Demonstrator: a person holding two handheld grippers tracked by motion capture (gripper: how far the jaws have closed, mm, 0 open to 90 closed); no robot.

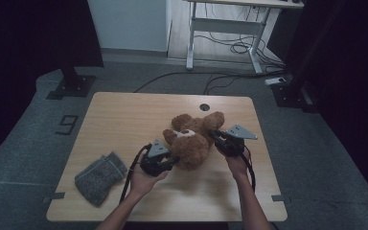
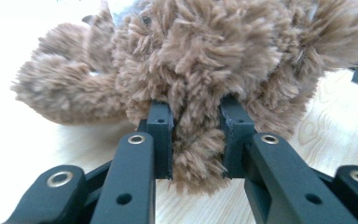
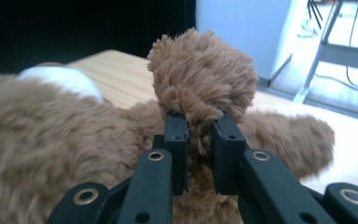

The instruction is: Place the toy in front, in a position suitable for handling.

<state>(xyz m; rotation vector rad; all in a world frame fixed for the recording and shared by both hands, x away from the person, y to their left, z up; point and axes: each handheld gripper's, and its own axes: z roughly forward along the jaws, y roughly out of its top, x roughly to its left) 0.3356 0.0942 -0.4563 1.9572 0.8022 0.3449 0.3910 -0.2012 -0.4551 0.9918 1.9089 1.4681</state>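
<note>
Fingers [image 2: 161,135] of the left gripper [image 1: 159,162] are pinching a tuft of the brown teddy bear [image 1: 191,138]; the right gripper [image 1: 227,140] is clamping another limb, the bear stretching between them over the table [image 1: 124,120].

Both forearms enter from the frame's bottom; the left claw [image 1: 171,160] sits lower centre and the right claw [image 1: 215,134] centre-right, each with jaws clamped nearly together.

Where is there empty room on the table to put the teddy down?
Bare wood lies along the table's far edge behind the teddy bear, and along the near edge between the grey cloth and the right corner. It is crowded mid-table, where both grippers clamp the bear.
</note>
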